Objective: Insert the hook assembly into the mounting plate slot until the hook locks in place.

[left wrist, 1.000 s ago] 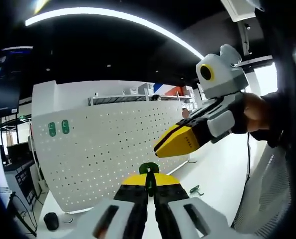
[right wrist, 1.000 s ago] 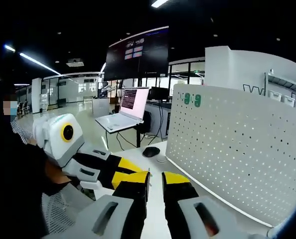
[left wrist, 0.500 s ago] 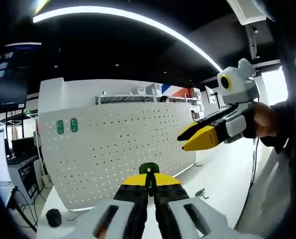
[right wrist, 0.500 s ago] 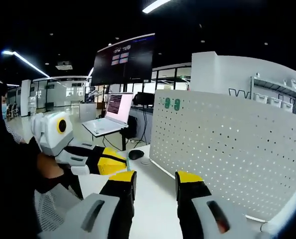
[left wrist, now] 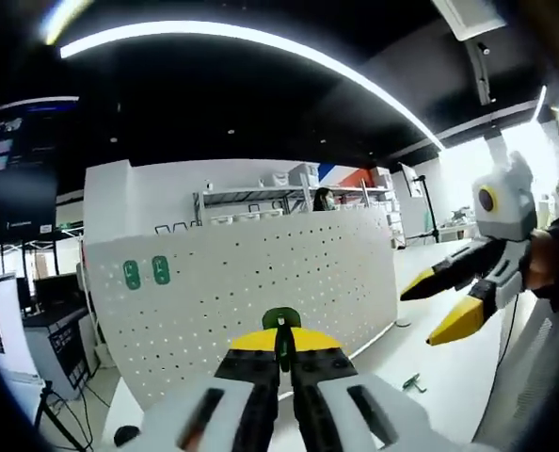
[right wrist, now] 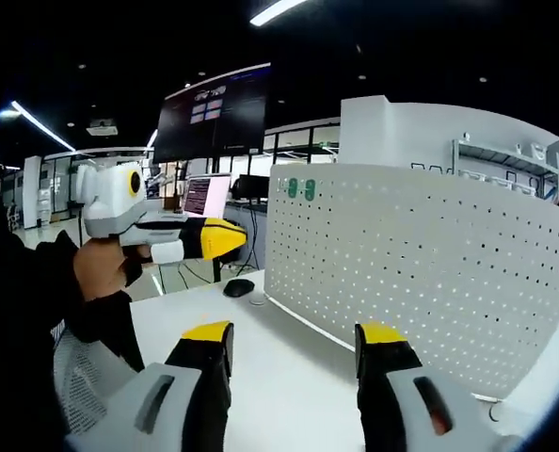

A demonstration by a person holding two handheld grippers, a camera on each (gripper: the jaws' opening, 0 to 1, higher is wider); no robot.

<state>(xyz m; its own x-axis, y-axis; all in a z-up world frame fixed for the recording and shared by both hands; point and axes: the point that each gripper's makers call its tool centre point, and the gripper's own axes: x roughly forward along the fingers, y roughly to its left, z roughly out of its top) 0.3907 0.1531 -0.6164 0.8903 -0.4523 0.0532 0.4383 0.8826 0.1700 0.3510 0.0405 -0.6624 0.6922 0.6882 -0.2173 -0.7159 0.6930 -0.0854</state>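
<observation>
Left gripper view: the left tongs [left wrist: 281, 353] rise from 6 o'clock with their yellow tips pressed together on a small green hook [left wrist: 280, 320], whose rounded head stands proud just above the tips. Directly behind it, from 9 o'clock through to 2 o'clock, stands the white perforated mounting plate [left wrist: 261, 282], upright on the white worktop [left wrist: 430, 372]. Two green tags [left wrist: 145, 274] are fixed near the plate's upper corner at about 10 o'clock. The hook is apart from the plate face, not seated in any hole. At 3 o'clock the right tongs [left wrist: 430, 311] enter the view, held by a hand [left wrist: 548, 268]; their jaws are spread, one black-tipped and one yellow-tipped, with nothing between them. A second small green piece [left wrist: 412, 382] lies on the worktop at about 4 o'clock. A dark round object [left wrist: 124, 435] sits on the worktop at 7 o'clock; its nature cannot be determined.

Right gripper view: the right tongs [right wrist: 296, 341] rise from 6 o'clock with jaws set wide apart and empty. The mounting plate [right wrist: 430, 273] occupies 12 to 4 o'clock, its green tags [right wrist: 300, 188] at 12 o'clock. The left tongs [right wrist: 225, 238] appear at 9 o'clock, tips closed, held by a hand [right wrist: 99, 273]. A dark computer mouse [right wrist: 238, 287] rests on the worktop [right wrist: 289, 395] near the plate's left end. A laptop [right wrist: 202, 196] and a large dark screen [right wrist: 209, 113] stand beyond at 10 to 11 o'clock.
</observation>
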